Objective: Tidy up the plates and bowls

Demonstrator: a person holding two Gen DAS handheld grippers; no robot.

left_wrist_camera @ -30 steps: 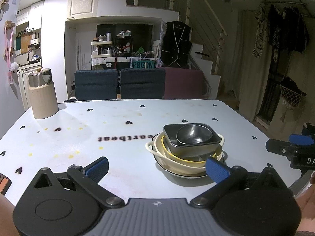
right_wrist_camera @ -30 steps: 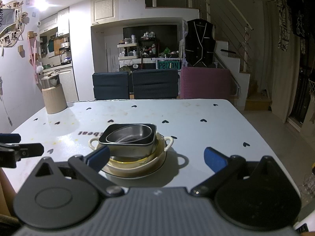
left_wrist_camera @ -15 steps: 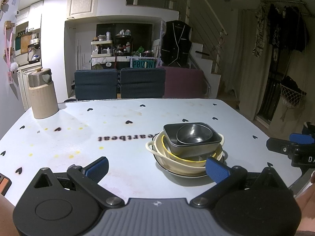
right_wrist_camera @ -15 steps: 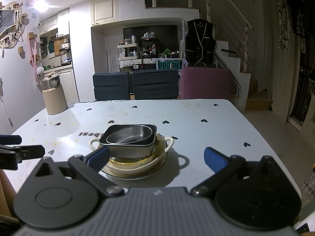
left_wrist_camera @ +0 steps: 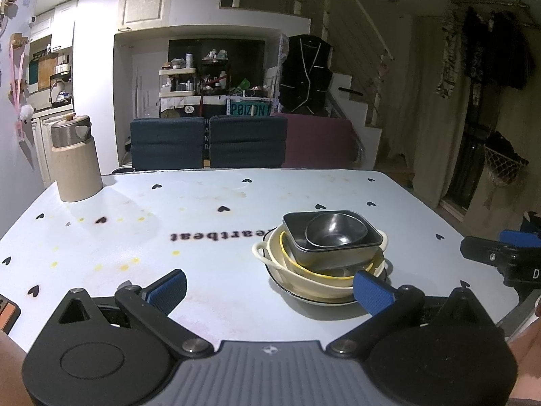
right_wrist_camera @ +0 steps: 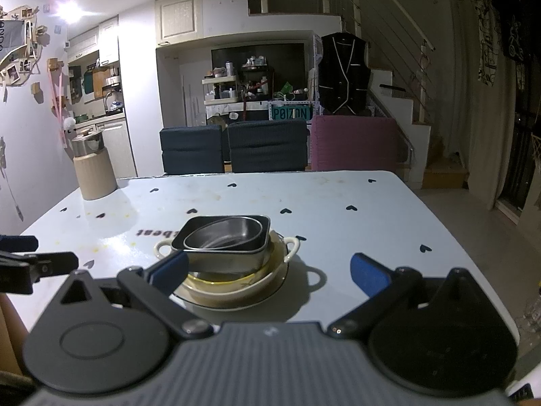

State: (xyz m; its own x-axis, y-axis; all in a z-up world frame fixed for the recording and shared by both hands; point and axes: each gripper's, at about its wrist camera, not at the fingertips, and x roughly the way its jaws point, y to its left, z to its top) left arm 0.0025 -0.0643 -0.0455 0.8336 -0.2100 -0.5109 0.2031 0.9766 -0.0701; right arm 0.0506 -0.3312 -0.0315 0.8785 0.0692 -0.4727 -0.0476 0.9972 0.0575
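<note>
A stack of dishes stands on the pale blue table (left_wrist_camera: 203,223). A small round metal bowl (left_wrist_camera: 334,231) sits in a square grey metal dish (left_wrist_camera: 301,237), inside a cream two-handled bowl (left_wrist_camera: 304,279), on a dark-rimmed plate (left_wrist_camera: 287,289). The same stack shows in the right wrist view (right_wrist_camera: 226,240). My left gripper (left_wrist_camera: 270,289) is open and empty, low over the near table edge, with the stack ahead to its right. My right gripper (right_wrist_camera: 268,270) is open and empty, with the stack ahead to its left.
A beige jug with a metal lid (left_wrist_camera: 74,159) stands at the far left of the table, also in the right wrist view (right_wrist_camera: 93,169). Two dark blue chairs (left_wrist_camera: 206,142) and a maroon one (left_wrist_camera: 318,142) stand behind the table. Stairs rise at the right.
Nothing has visibly moved apart from a slight drift of the right gripper's view; both grippers stay open and the stack is as it was.
</note>
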